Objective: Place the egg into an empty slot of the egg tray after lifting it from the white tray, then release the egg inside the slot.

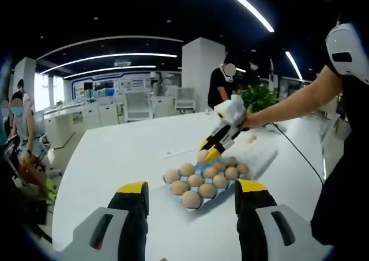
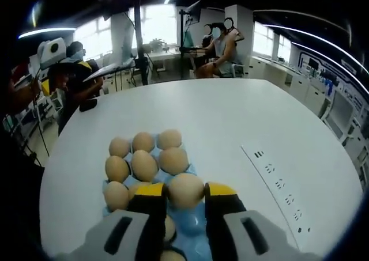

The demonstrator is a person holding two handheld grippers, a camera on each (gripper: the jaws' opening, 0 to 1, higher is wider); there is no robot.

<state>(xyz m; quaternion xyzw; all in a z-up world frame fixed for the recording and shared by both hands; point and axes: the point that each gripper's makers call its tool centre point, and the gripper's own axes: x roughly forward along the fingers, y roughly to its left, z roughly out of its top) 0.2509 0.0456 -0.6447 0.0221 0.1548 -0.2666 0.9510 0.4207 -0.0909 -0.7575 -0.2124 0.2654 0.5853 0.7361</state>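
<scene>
Our right tongs (image 2: 185, 193) clamp the egg (image 2: 185, 190) just above the blue egg tray (image 2: 195, 219) on the tabletop (image 2: 230, 123); our left tongs (image 1: 191, 187) hang wide apart, holding nothing.

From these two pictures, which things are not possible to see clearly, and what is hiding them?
- Right gripper view: the right gripper grips an egg; its body hides the slot beneath and the blue egg tray's near end.
- Left gripper view: whether that egg already sits in a slot is too small to tell; the right gripper covers it.
- Left gripper view: the white tray lies partly behind the eggs and a person's arm.
</scene>
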